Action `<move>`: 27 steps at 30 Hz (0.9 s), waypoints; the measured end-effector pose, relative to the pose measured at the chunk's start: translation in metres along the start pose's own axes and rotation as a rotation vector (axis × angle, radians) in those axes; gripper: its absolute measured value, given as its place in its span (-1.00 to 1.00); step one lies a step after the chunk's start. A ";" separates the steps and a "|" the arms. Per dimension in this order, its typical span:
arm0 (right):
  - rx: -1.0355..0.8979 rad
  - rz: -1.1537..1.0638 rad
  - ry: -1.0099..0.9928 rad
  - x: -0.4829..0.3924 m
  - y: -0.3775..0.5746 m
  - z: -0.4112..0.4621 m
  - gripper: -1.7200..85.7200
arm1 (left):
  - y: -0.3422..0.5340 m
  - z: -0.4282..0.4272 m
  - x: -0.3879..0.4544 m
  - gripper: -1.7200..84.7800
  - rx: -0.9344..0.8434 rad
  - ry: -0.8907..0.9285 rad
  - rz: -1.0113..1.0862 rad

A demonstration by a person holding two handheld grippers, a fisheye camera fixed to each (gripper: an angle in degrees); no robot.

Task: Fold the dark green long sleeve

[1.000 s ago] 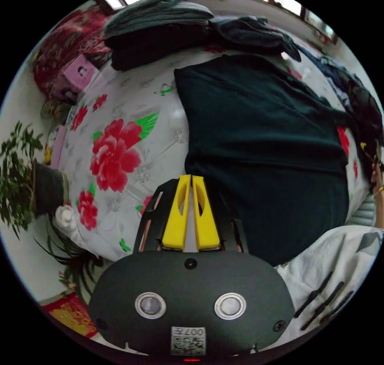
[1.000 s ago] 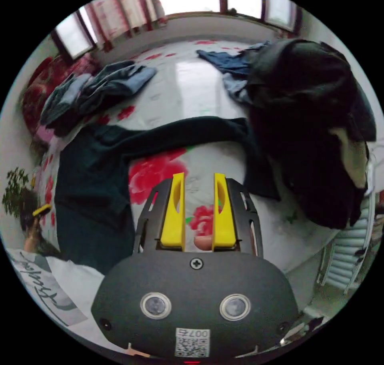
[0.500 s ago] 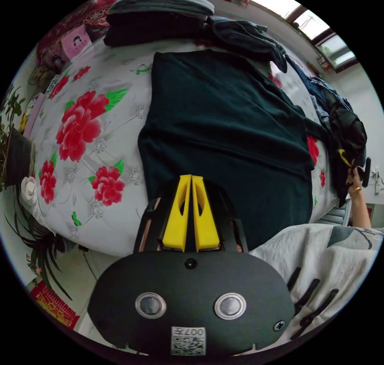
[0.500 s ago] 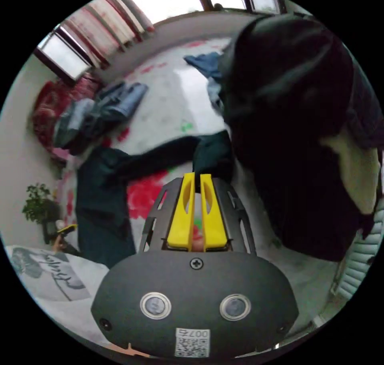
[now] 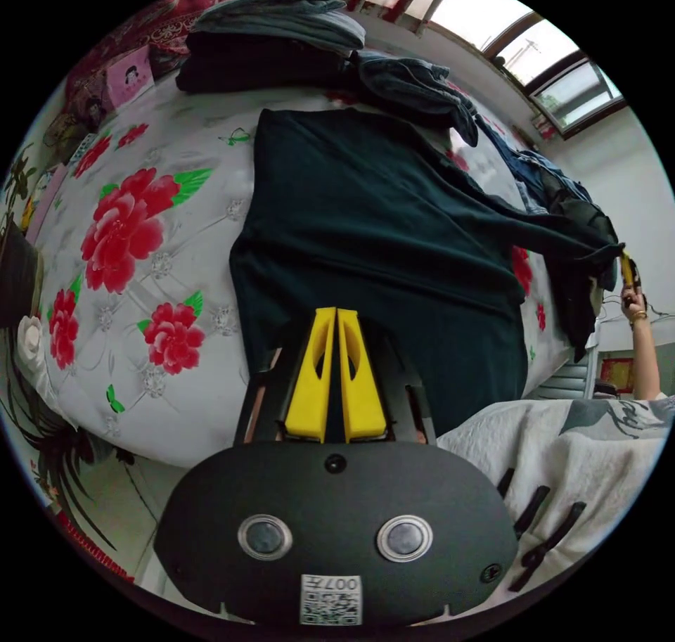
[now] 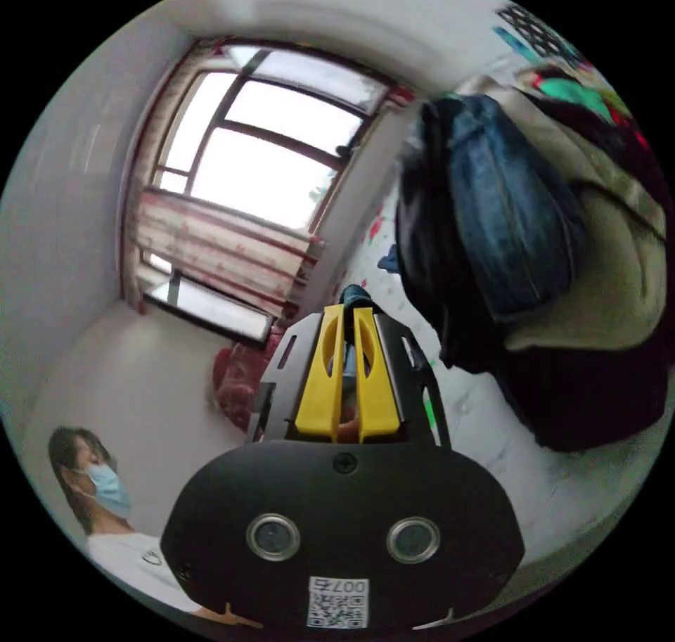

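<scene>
Two grippers, left gripper fingers pinching dark green long sleeve hem, right gripper fingers pinching its lifted cuff.

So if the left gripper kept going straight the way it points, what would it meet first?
Probably the dark green long sleeve lying on the bed: the left gripper points at the garment's lower body, though the depth there is unclear.

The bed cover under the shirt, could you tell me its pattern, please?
White bed cover with red flowers and green leaves, clearest in the left gripper view.
</scene>
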State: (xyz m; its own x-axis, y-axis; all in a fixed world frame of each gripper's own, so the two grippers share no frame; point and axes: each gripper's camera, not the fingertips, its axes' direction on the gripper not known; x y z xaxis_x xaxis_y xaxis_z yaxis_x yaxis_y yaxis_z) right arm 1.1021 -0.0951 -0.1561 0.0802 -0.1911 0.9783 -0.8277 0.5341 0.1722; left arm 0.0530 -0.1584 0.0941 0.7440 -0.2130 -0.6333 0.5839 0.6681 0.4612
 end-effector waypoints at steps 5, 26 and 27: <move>-0.005 0.039 -0.067 0.029 0.013 -0.008 -0.96 | -0.045 -0.002 0.016 -0.94 0.020 0.074 0.189; -0.242 -0.426 0.029 -0.091 0.070 0.019 -0.96 | -0.314 0.128 0.192 -0.97 -0.189 0.171 0.551; -0.248 -0.442 0.040 -0.094 0.077 0.024 -0.96 | -0.323 0.126 0.189 -0.98 -0.171 0.185 0.504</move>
State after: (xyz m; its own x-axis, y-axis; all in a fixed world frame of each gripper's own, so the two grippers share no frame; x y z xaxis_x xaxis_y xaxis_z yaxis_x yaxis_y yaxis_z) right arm 1.0175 -0.0556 -0.2371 0.4182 -0.4135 0.8088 -0.5532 0.5903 0.5879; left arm 0.0460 -0.5049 -0.0965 0.8387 0.2812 -0.4663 0.0981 0.7643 0.6374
